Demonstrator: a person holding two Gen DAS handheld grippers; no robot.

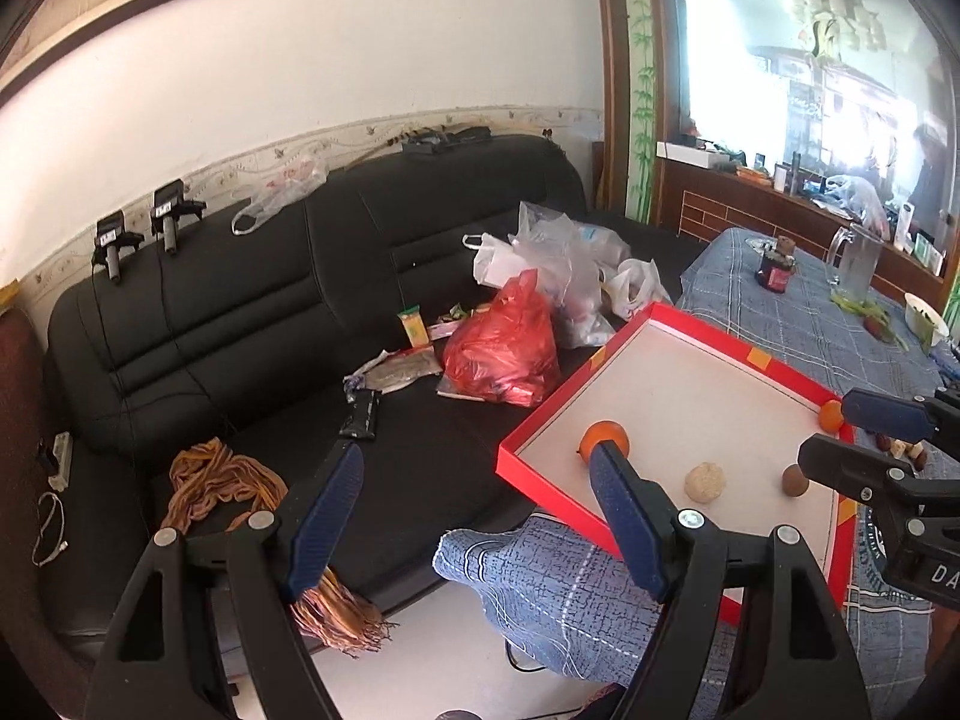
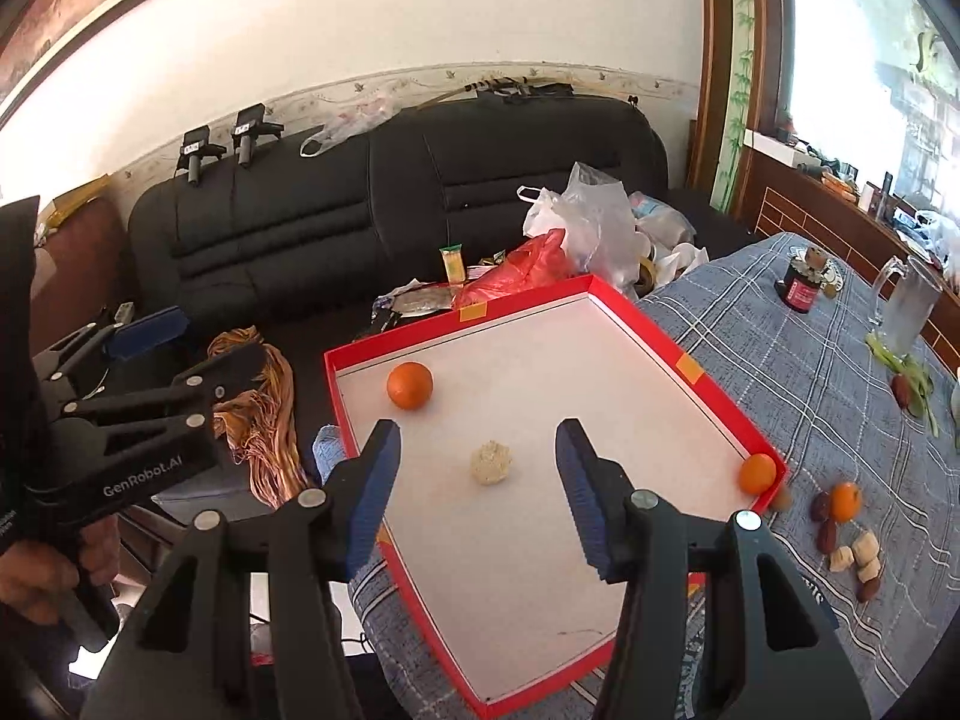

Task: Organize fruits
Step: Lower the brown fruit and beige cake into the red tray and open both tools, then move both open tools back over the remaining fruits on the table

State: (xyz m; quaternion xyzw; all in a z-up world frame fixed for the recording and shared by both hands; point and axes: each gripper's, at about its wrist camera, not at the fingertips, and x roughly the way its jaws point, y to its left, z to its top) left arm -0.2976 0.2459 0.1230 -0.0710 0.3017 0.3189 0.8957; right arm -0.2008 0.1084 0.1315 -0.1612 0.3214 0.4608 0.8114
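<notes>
My right gripper (image 2: 477, 483) hangs over the near part of the red tray (image 2: 708, 387), its jaws spread wide with nothing between them. The tray's long axis runs away from me toward the black sofa (image 2: 312, 228), and its far left corner juts past the edge of the counter (image 2: 810, 360). Just ahead of my right gripper, centred between the fingers, lies a pale crumbly ball (image 2: 491, 463). A large orange (image 2: 410, 384) sits beyond it toward the tray's far left corner. A smaller orange (image 2: 756, 473) rests against the right wall. In the left wrist view a small brown round fruit (image 1: 795, 480) also lies in the tray; I cannot tell what kind.

My left gripper (image 1: 474, 507) is likewise spread and empty, held off the tray's left side, over the sofa. Outside the tray, on the checked cloth to the right, another small orange (image 2: 846, 501) lies among dates and pale chunks.
</notes>
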